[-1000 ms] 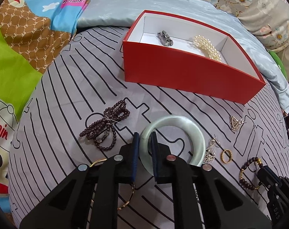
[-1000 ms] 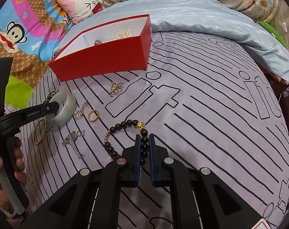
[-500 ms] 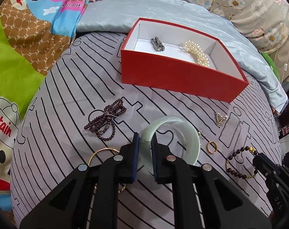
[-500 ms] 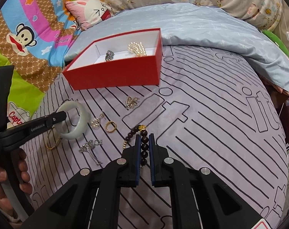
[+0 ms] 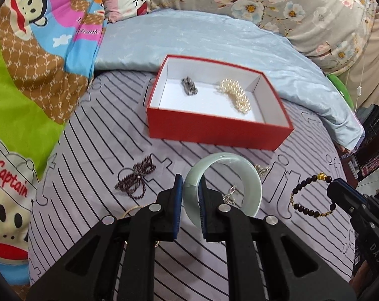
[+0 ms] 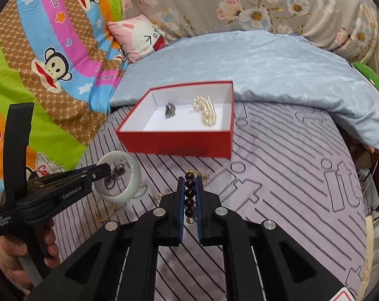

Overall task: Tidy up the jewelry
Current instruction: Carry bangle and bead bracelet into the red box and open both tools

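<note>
Jade-green bangle point(image 5: 249, 175): I'm pinching its rim in my left gripper point(image 5: 190, 193), jaws nearly closed on the band; it's hanging tilted above the bedsheet, short of the box. Also showing in right view point(image 6: 134, 175).
Left gripper, right view point(image 6: 99, 173): I'm gripping its handle w/ my left hand point(image 6: 19, 250).
Dark bead bracelet point(image 6: 190, 195): I'm clamping it in my right gripper point(image 6: 190, 198), jaws narrow w/ a row of beads between the pads, gold bead at far end. In left view it's dangling as a loop point(image 5: 307, 195) off the right gripper tip point(image 5: 340, 195), off the sheet, near the bangle's right.
Red box point(image 5: 214, 130): sitting open on the bed beyond both grippers, white inside; right view too point(image 6: 179, 145).
In box: silver piece point(image 5: 189, 87) at left, pearl strand point(image 5: 235, 95) at right, apart from each other.
Striped bedsheet point(image 5: 101, 145): grey-lilac w/ black lines, carrying the loose pcs.
Purple bead bundle point(image 5: 136, 178): lying on sheet left of the bangle, well apart from box.
Thin gold hoop point(image 5: 133, 209): partly hiding behind my left jaws.
Small silver bits point(image 5: 230, 193): showing through the bangle's ring; can't tell what type.
Light blue quilt point(image 5: 202, 40): lying behind the box.
Cartoon blanket point(image 5: 26, 75): spreading at left.
</note>
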{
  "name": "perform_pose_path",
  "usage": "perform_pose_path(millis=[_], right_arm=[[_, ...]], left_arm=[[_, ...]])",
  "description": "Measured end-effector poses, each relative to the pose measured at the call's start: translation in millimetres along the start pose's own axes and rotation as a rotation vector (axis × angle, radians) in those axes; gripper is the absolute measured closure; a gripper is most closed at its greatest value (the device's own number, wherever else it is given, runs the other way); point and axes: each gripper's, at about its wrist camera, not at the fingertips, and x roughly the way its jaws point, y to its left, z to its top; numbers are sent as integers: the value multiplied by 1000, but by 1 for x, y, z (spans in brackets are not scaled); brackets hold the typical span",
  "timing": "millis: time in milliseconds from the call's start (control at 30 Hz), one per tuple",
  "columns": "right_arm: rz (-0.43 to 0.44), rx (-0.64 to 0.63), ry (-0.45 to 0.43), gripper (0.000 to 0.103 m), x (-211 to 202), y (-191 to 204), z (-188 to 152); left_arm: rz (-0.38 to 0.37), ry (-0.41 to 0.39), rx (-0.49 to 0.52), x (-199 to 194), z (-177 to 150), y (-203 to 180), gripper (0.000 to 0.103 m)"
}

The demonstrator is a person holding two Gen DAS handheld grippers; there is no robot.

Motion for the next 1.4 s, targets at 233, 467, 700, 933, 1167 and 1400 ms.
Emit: perform_pose_path(millis=[233,467,700,933,1167,1400], right_arm=[[25,-53,-92,96,-9,11,53],[21,-80,-140,96,11,20,107],[16,-82,-108,96,57,19,134],[40,-45,-37,96,113,12,142],[45,-27,28,96,159,10,136],[36,-14,57,96,180,3,130]], left_arm=[[-23,-82,24,-20,42,-9,91],[-5,-148,31,-11,90,-11,91],[19,-132,16,32,119,-4,91],[33,-82,5,83,130,4,91],[43,-41,-4,117,133,9,91],[46,-16,-4,136,131,11,91]])
